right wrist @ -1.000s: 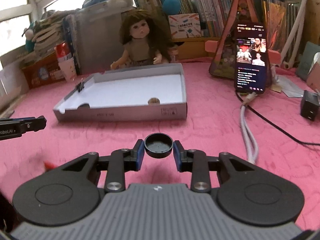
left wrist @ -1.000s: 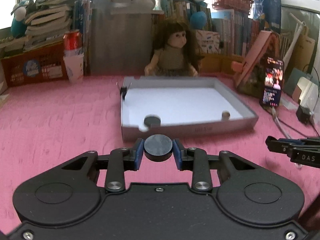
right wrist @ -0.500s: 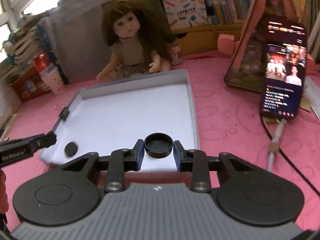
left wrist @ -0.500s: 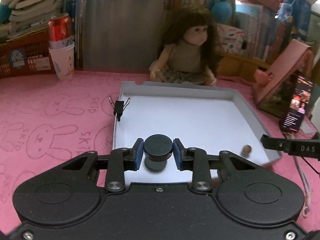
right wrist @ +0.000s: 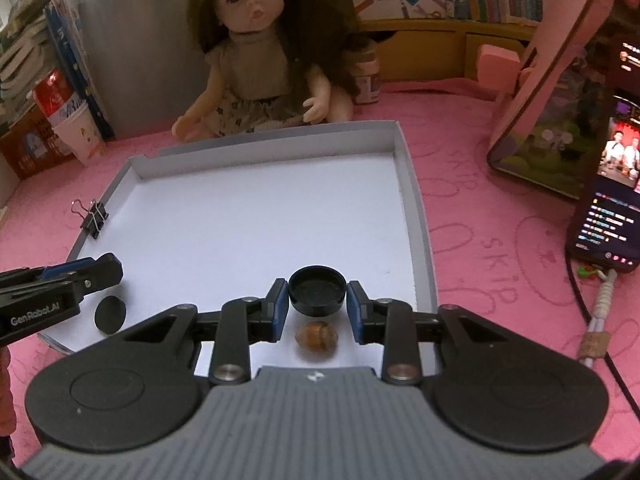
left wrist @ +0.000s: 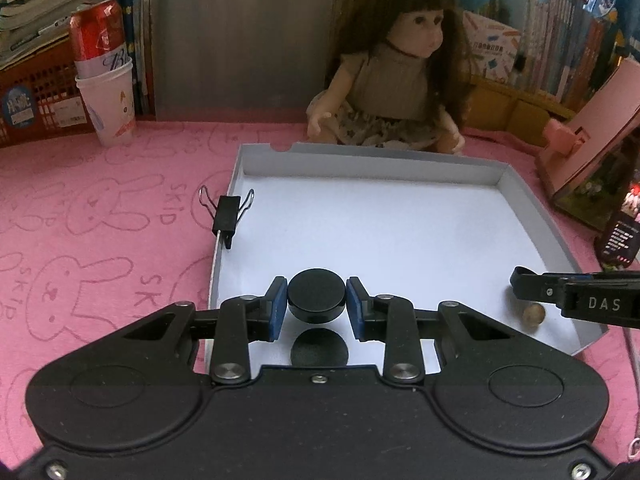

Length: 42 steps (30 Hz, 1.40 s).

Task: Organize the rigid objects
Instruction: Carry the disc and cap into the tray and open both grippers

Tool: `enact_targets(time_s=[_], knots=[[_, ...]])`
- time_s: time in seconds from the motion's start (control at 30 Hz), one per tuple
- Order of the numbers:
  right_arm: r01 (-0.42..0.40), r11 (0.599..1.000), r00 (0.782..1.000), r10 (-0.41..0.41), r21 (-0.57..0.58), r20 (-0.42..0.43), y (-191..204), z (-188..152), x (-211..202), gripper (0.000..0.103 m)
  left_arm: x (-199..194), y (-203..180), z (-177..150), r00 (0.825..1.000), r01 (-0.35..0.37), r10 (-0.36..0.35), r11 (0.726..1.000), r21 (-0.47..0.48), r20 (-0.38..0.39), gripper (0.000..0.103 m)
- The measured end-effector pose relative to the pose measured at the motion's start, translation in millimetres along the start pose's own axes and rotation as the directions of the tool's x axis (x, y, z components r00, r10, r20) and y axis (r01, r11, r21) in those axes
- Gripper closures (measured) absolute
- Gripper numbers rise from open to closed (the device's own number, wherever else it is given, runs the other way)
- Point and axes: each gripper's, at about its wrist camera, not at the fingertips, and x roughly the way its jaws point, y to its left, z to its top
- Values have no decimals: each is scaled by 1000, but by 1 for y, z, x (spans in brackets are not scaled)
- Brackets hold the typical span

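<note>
A shallow white box lid [left wrist: 400,240] lies on the pink mat; it also shows in the right wrist view [right wrist: 260,220]. My left gripper [left wrist: 317,300] is shut on a black round cap [left wrist: 317,294], closed side up, held over the lid's near left part above another black disc [left wrist: 319,350] lying in the lid. My right gripper [right wrist: 317,298] is shut on a black cap [right wrist: 317,289], hollow side up, over the lid's near right part above a small brown nut [right wrist: 317,336]. The disc [right wrist: 110,314] and the nut [left wrist: 533,316] show in the opposite views.
A black binder clip [left wrist: 226,214] grips the lid's left wall. A doll [left wrist: 396,80] sits behind the lid. A red can in a paper cup [left wrist: 106,92] stands far left. A lit phone [right wrist: 608,184], a pink stand [right wrist: 560,60] and cables [right wrist: 596,320] are on the right.
Both grippers have moved forward from in front of the lid to over its near part, each still holding its black cap. The disc and the nut in the lid have not moved.
</note>
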Motion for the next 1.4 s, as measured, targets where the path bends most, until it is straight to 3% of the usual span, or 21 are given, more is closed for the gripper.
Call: enact_targets(time_s=[0.57, 0.73, 0.8, 0.87, 1.13, 1.4], knots=[[3, 1000, 1000, -4, -24, -17, 3, 0, 8, 66, 14, -2, -6, 999, -32, 32, 999, 24, -2, 73], [3, 1000, 1000, -3, -22, -11, 4, -1, 7, 63, 13, -3, -7, 999, -32, 32, 999, 27, 2, 73], [-2, 1000, 1000, 1, -19, -11, 4, -1, 7, 55, 12, -2, -7, 1000, -30, 30, 999, 23, 3, 72], [-9, 1000, 1000, 9, -16, -6, 4, -1, 5, 48, 11, -1, -7, 1000, -27, 26, 1000, 17, 4, 66], [-18, 999, 999, 20, -37, 47, 8, -5, -14, 35, -10, 0, -11, 999, -20, 19, 1000, 11, 44, 43], [-33, 997, 991, 41, -67, 128, 11, -19, -41, 24, -45, 1, -30, 996, 15, -17, 999, 31, 82, 34]])
